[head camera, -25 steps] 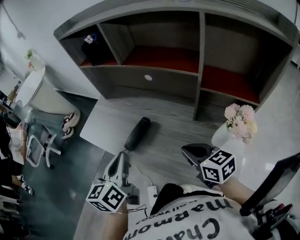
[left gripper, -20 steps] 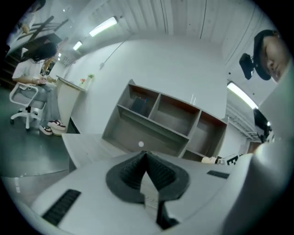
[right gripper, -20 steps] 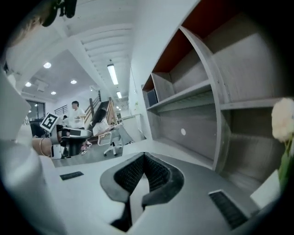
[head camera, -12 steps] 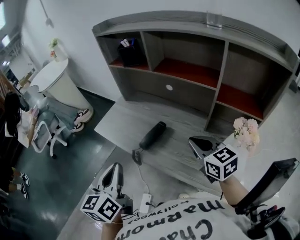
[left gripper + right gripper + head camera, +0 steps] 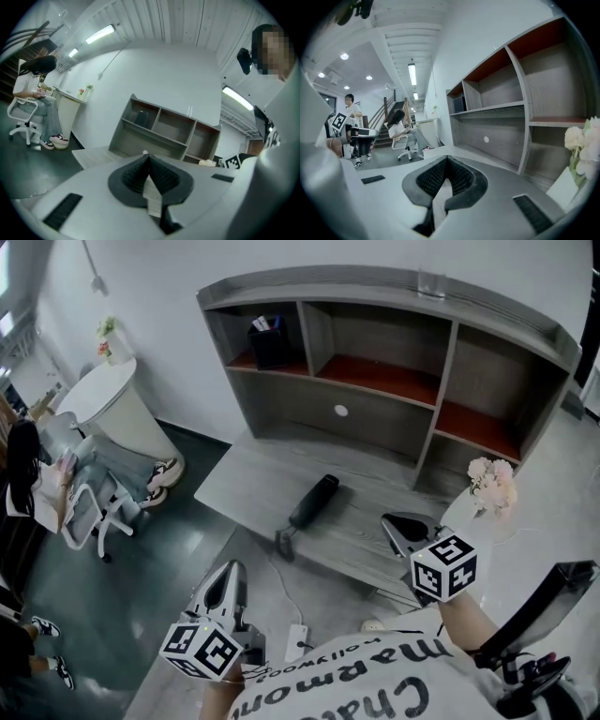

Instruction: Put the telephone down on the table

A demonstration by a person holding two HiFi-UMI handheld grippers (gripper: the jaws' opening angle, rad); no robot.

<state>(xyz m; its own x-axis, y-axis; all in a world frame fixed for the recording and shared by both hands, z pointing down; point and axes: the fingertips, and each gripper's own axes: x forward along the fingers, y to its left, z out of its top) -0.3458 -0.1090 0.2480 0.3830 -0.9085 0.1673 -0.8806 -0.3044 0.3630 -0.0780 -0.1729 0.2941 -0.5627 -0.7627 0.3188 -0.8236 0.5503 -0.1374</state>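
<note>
Drawn back from the table, the left gripper (image 5: 228,579) now hangs over the floor, short of the table's near edge, where a second ago it sat right at the phone's near end. Its jaws are pressed together with nothing between them. The right gripper (image 5: 401,524) has hardly shifted; it hovers over the near edge, further right, its jaws likewise closed and empty.

Just ahead and right of the left gripper, a cord (image 5: 281,542) drops off the table edge toward a white block (image 5: 299,641) on the floor. The cord's upper end joins the phone (image 5: 314,501), which lies flat on the table (image 5: 246,486), ahead of the left gripper and to the left of the right one, touched by neither.

With the phone resting free and both grippers clear of it, the task looks done; the retreat reads as a withdrawal after release.

Right of the right gripper stand pale flowers (image 5: 491,484). Beyond the phone, at the table's far side, sits a shelf (image 5: 375,418) of open compartments. Its upper left bay holds a dark box (image 5: 269,337) with something small poking out of it; what it is cannot be told. The red-floored middle and right bays appear bare, as does the lower right bay. A glass (image 5: 430,281) stands on the shelf's top.
</note>
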